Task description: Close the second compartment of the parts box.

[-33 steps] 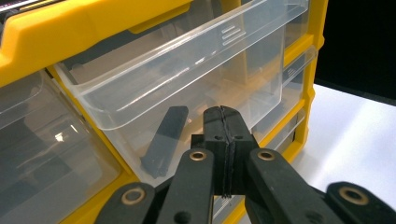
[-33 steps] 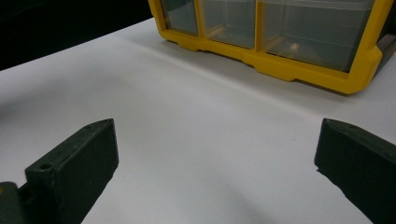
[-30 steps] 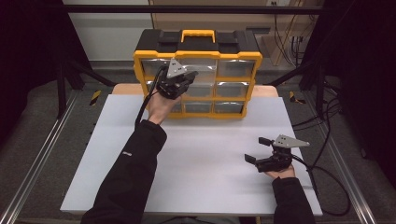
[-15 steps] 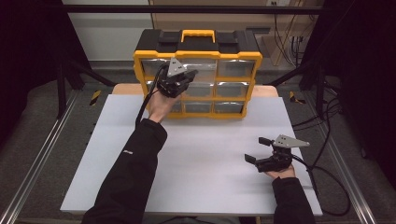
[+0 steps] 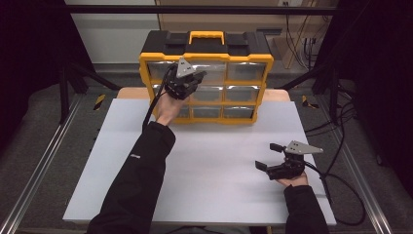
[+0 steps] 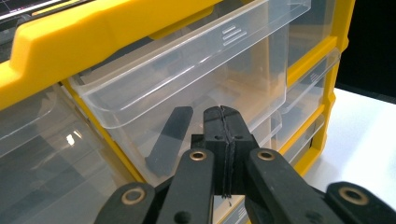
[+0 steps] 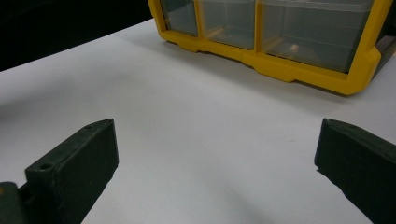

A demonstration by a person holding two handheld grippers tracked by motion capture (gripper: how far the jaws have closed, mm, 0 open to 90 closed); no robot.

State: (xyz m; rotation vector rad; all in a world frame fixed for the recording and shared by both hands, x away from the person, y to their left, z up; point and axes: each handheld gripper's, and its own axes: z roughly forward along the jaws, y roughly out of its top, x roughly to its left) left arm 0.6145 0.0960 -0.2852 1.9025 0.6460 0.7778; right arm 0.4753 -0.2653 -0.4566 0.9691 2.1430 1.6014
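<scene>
A yellow and black organizer (image 5: 207, 46) with clear drawers stands at the far edge of the white table (image 5: 214, 156). My left gripper (image 5: 187, 80) is raised in front of its upper drawers, jaws pressed together with nothing between them. In the left gripper view the left gripper (image 6: 222, 135) points at a clear drawer (image 6: 196, 79) that sticks out of the yellow frame (image 6: 93, 37); a dark flat piece (image 6: 169, 140) shows through its wall. My right gripper (image 5: 268, 156) rests low at the table's right, jaws wide apart and empty. The right gripper (image 7: 217, 154) faces the organizer's bottom row (image 7: 299, 70).
Black metal frame bars and rails run along both sides of the table. Cables hang off the right side (image 5: 341, 180). The person's dark left sleeve (image 5: 141, 180) crosses the table's left half. White tabletop (image 7: 187, 107) lies between the right gripper and the organizer.
</scene>
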